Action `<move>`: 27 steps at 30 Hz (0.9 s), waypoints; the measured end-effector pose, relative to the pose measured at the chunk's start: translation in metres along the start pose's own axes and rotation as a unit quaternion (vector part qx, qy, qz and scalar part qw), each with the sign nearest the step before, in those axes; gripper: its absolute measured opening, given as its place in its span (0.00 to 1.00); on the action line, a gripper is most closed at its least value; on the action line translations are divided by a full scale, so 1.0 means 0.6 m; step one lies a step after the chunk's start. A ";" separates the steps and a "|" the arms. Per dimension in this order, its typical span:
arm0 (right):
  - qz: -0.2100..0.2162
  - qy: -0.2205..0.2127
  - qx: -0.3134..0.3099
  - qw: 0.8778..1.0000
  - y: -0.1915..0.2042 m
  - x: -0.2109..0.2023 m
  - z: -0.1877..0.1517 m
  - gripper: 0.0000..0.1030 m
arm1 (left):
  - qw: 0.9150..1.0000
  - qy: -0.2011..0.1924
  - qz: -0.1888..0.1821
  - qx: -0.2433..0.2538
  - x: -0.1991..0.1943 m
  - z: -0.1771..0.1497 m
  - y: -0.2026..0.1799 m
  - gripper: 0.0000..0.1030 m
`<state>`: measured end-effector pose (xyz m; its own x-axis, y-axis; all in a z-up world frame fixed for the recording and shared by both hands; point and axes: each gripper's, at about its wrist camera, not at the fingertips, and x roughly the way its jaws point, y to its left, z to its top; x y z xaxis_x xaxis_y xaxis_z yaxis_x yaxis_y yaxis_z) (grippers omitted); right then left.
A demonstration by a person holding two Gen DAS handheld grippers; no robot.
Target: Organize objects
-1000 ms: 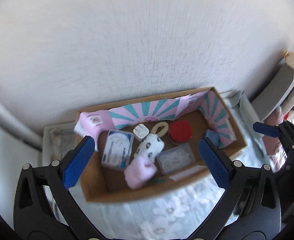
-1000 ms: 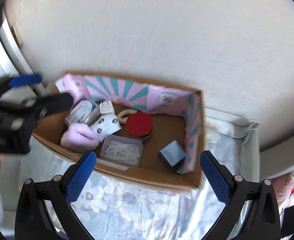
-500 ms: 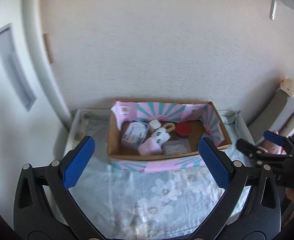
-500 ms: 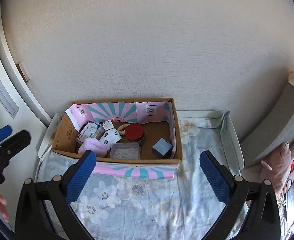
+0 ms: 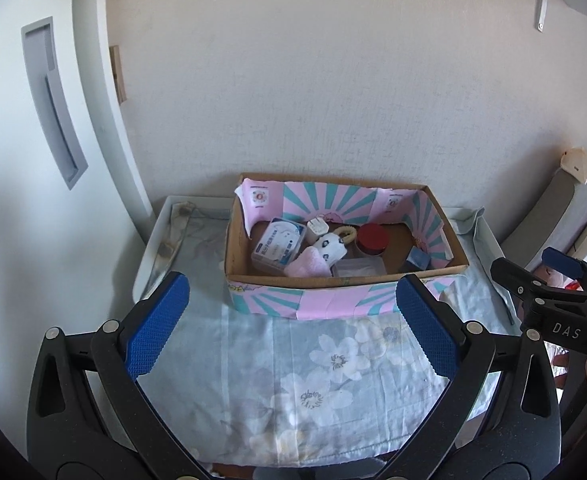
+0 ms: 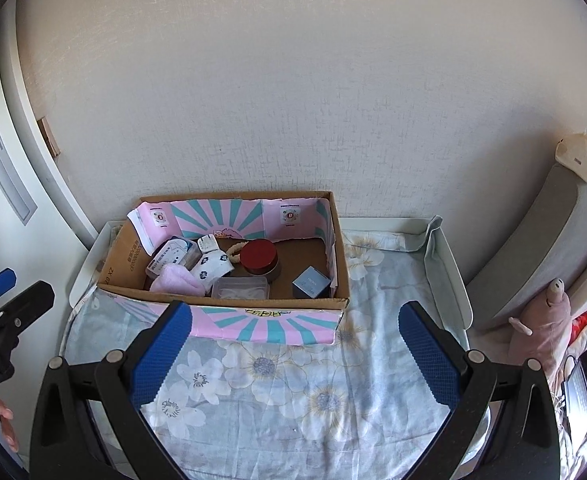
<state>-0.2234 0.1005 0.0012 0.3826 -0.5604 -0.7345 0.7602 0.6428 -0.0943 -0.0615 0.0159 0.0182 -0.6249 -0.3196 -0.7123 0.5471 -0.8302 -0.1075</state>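
While both tools hang empty above the flowered cloth (image 6: pixel 293 384), the left tool (image 5: pixel 293 336) and the right tool (image 6: pixel 293 356) each stand with jaws spread wide, nothing between the blue pads (image 5: pixel 155 330), and the near half of the table (image 6: pixel 449 280) under them is bare cloth with plenty of room to move; beyond that sits the cardboard box (image 6: pixel 229 302), its pink-and-teal front flap folded down toward the tools, and all the loose things lie inside it, crowded toward its left half: a pink cloth (image 6: pixel 177 283) and a clear plastic case (image 6: pixel 240 289) nearest the front wall, a small blue box (image 6: pixel 311 281) alone at the right front, then a patterned white roll (image 6: pixel 213 266), a red-lidded jar (image 6: pixel 259 260), a boxed pack with a white label (image 6: pixel 169 255), and farthest back a white plug (image 5: pixel 316 229) and a ring-shaped hair tie (image 5: pixel 345 234); the cloth and roll look soft and light and should take a pinch anywhere, the jar looks rigid, heavier and possibly smooth, best gripped across its lid, the case and blue box across their flat sides; the box walls and the raised paper liner (image 6: pixel 233 212) hem in any sideways approach, so coming from above seems safest, and the right half of the box floor offers open space for rearranging
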 end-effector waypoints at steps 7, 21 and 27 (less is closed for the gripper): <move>0.001 -0.003 0.002 1.000 -0.001 -0.006 0.000 1.00 | 1.000 -0.001 -0.001 -0.001 -0.006 0.000 0.000 1.00; -0.002 -0.005 0.000 1.000 -0.002 -0.009 0.001 1.00 | 1.000 -0.004 0.000 -0.004 -0.012 -0.001 -0.001 1.00; -0.001 -0.004 0.000 1.000 -0.004 -0.009 0.002 1.00 | 1.000 -0.003 0.001 -0.002 -0.010 0.000 -0.003 1.00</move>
<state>-0.2265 0.1011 0.0062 0.3848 -0.5655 -0.7295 0.7608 0.6418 -0.0962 -0.0587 0.0191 0.0224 -0.6281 -0.3236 -0.7077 0.5502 -0.8278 -0.1098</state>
